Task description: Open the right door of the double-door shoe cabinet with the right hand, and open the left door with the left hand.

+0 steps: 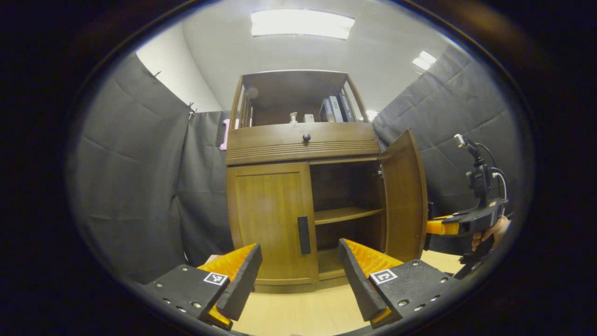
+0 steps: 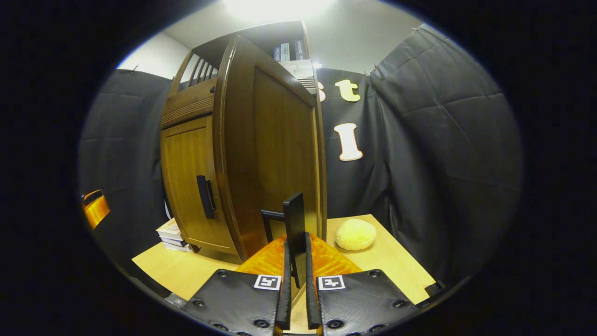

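Nearest in the left gripper view: left hand-held gripper point(image 1: 301, 275), fingers wide apart, nothing between them, hovering above the worktop point(image 1: 298, 312). Straight ahead, between those fingers and a little beyond: black handle point(image 1: 303, 234) of the left door point(image 1: 270, 219), upright, long axis vertical, door shut against the cabinet point(image 1: 303, 144). Likely next: forward reach, fingers either side of that upright bar. Further right of the cabinet: right door point(image 1: 405, 196) swung open. In the right gripper view: right hand-held gripper point(image 2: 295, 280) clamped on the right door's handle point(image 2: 295, 224); beyond, a pale round lump point(image 2: 356, 234).
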The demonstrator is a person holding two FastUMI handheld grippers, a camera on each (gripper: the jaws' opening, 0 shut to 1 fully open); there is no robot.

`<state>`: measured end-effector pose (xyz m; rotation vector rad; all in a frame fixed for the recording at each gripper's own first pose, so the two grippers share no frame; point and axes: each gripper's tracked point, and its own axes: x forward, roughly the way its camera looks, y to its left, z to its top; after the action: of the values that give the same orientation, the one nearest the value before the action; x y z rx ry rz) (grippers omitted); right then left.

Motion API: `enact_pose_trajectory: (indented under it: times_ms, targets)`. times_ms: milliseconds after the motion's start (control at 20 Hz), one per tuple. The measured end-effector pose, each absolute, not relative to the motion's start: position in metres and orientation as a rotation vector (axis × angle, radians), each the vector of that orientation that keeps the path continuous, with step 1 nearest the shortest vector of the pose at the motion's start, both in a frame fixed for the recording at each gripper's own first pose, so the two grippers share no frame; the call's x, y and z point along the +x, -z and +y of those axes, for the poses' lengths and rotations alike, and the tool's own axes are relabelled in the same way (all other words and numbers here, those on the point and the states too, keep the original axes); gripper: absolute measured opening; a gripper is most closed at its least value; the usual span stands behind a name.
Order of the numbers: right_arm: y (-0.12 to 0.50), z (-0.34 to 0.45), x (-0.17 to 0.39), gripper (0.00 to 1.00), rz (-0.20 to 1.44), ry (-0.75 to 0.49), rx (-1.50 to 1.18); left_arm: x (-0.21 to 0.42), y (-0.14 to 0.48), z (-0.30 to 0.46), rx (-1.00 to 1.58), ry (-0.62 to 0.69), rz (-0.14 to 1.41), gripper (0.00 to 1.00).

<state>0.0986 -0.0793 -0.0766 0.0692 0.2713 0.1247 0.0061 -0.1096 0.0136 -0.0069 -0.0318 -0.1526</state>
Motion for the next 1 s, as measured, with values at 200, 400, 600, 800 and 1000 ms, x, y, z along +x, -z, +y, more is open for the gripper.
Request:
enact_pose_trajectory:
  times_ms: [200, 400, 600, 800, 1000]
  targets:
    - [0.075, -0.097, 0.096, 0.14, 0.272, -0.103, 0.057, 0.008, -0.015, -0.115, 0.001, 0.153, -0.034, 0.96]
    - [0.077, -0.114, 0.096, 0.14, 0.268, -0.068, 0.036, 0.016, -0.012, -0.114, -0.004, 0.143, -0.032, 0.96]
    - [0.074, -0.134, 0.098, 0.09, 0.263, -0.021, 0.04, 0.028, -0.011, -0.116, -0.007, 0.142, -0.027, 0.96]
    - [0.072, -0.153, 0.09, 0.05, 0.254, 0.014, 0.036, 0.044, -0.012, -0.123, -0.006, 0.15, -0.032, 0.96]
    - [0.056, -0.167, 0.077, 0.05, 0.22, 0.05, 0.059, 0.067, -0.012, -0.128, -0.006, 0.155, -0.042, 0.96]
